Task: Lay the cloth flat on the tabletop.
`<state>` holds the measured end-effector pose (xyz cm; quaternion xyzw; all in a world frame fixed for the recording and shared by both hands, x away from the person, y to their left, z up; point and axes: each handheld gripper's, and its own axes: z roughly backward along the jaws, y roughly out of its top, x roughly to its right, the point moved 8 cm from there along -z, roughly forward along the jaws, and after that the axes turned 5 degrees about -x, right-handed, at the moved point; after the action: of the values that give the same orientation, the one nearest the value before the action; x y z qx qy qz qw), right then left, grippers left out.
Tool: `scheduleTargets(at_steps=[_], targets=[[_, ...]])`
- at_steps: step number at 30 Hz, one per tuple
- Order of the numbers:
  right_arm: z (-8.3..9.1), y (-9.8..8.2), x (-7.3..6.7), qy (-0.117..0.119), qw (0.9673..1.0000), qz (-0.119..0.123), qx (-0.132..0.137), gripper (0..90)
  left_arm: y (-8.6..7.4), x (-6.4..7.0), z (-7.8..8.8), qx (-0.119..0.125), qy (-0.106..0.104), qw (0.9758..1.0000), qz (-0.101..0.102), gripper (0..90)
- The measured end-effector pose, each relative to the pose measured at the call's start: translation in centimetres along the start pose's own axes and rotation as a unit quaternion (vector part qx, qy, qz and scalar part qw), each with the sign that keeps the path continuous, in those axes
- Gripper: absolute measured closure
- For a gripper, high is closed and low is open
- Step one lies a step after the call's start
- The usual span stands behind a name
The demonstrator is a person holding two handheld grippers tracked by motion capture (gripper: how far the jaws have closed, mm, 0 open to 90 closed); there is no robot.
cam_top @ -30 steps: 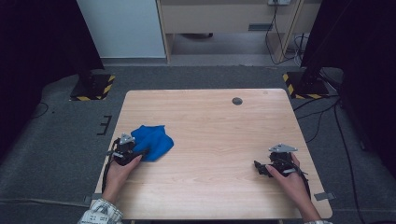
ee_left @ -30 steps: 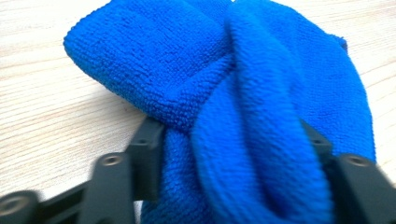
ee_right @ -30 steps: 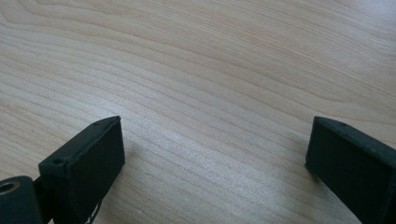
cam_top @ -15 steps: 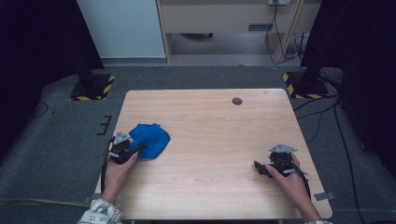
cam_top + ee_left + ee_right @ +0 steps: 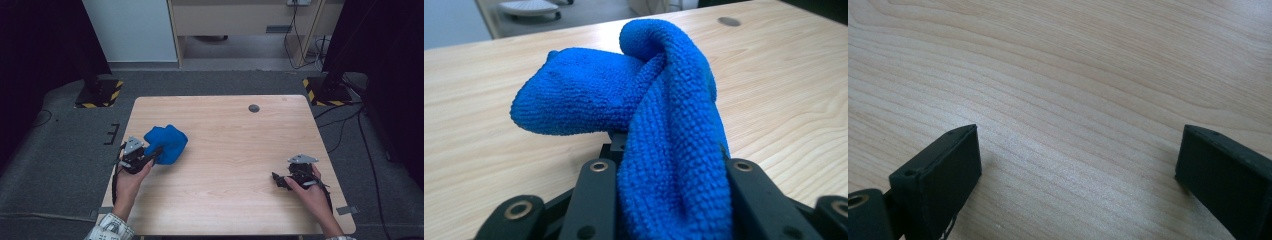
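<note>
Blue, nubby microfibre cloth (image 5: 166, 143) sat bunched into a rounded lump at the left side of the pale, straight-grained wooden tabletop (image 5: 230, 175), roughly midway between the near and far edges. Its looped pile showed clearly in the left gripper view, where a thick fold of the cloth (image 5: 664, 145) ran down between the two black fingers (image 5: 596, 200) and hid the gap between them. The left gripper (image 5: 150, 156), held in the person's left hand (image 5: 129, 177), was clamped on the near-left edge of that cloth, and the rest of the fabric bulged up and away to the far right of it. A grey three-cornered plate capped the gripper body.

At the near right of the tabletop the right gripper (image 5: 278, 180) lay low in the person's right hand (image 5: 312, 192), well apart from the cloth. In the right gripper view its blocky, matte black fingers (image 5: 943, 175) stood wide apart over bare wood grain, holding nothing.

A small dark round disc (image 5: 254, 108) lay toward the far edge of the tabletop; what it was made of could not be told. A checked sleeve (image 5: 110, 231) was cut off at the bottom edge of the high view.
</note>
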<state>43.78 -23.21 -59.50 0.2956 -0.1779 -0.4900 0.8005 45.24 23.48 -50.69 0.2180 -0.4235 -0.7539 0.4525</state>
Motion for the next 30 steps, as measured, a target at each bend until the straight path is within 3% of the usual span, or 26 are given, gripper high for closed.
scheduleTargets(at_steps=[7, 14, 30], targets=[[0.0, 0.0, 0.0, 0.000, 1.0000, 0.000, 0.000, 4.3, 1.4, 3.1, -0.8, -0.001, -0.026, 0.9993, -0.026, 69.1], [0.0, 0.0, 0.0, 0.001, 1.0000, 0.000, 0.000, 4.2, 2.9, 6.7, -2.7, -0.006, -0.052, 0.9973, -0.052, 69.1], [0.0, 0.0, 0.0, 0.001, 1.0000, 0.000, 0.000, 4.2, 3.6, 14.3, -7.4, -0.039, -0.103, 0.9883, -0.106, 69.2]])
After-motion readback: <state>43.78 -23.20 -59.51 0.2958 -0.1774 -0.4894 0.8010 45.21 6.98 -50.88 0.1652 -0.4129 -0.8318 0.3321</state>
